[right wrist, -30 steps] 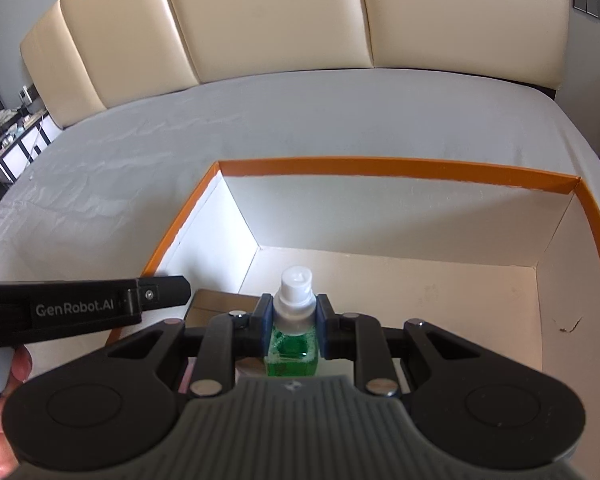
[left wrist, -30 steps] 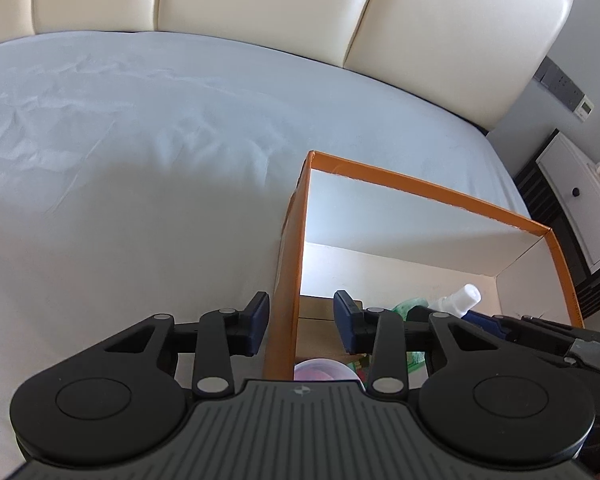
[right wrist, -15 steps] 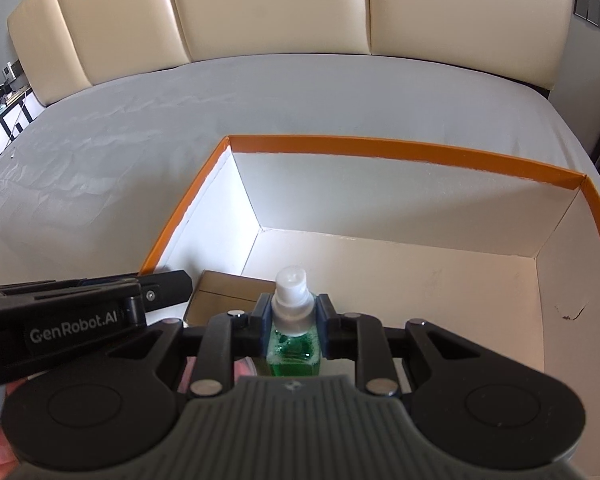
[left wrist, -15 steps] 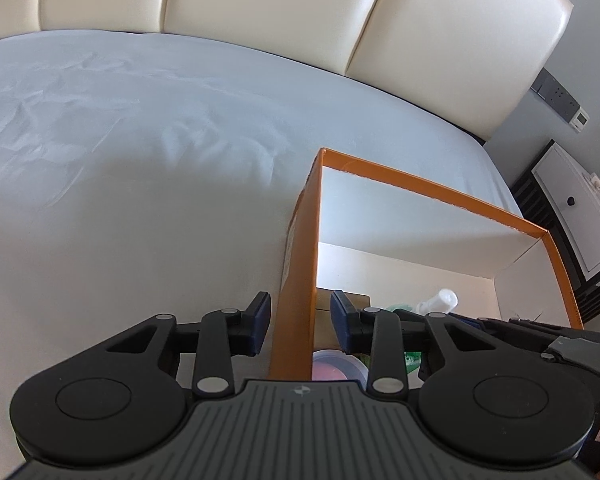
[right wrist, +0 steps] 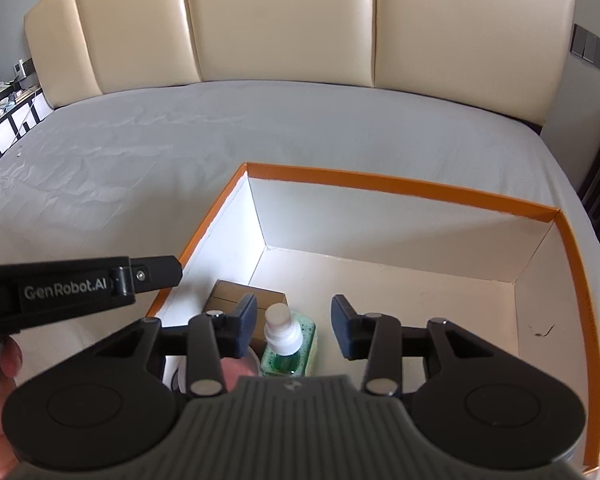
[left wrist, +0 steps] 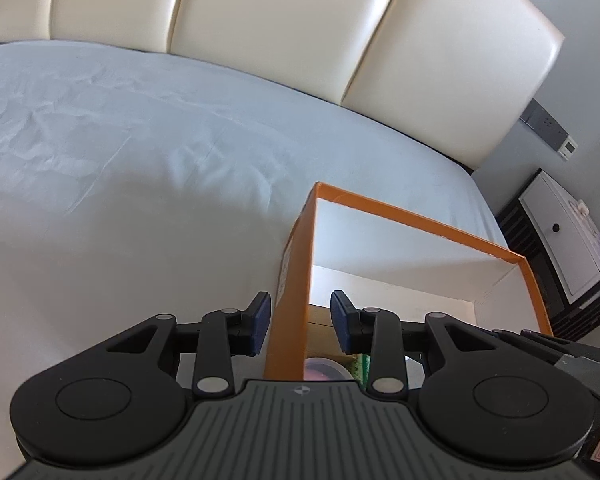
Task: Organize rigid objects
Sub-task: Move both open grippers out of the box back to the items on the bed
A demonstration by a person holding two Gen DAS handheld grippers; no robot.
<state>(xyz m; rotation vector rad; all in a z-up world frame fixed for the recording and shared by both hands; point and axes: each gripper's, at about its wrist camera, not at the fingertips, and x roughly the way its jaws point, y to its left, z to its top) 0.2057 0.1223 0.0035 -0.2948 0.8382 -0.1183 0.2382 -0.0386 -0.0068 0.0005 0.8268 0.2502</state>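
Left wrist view: your left gripper (left wrist: 299, 327) straddles near-left wall of one orange box (left wrist: 420, 220), jaws narrow, pads not touching wall. Box on grey bedsheet (left wrist: 140, 160); cream headboard (left wrist: 280, 32) far, white nightstand (left wrist: 560, 240) right.

Right wrist view: your right gripper (right wrist: 293, 327) opening, pads clear of one green bottle (right wrist: 288, 344) standing in box near-left corner beside one brown block (right wrist: 236, 296). One pink-lidded item (right wrist: 236, 368), partly hidden.

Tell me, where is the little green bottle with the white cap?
In the right wrist view the green bottle sits inside the orange box, near its left wall, just in front of a brown box and beside a pink tub.
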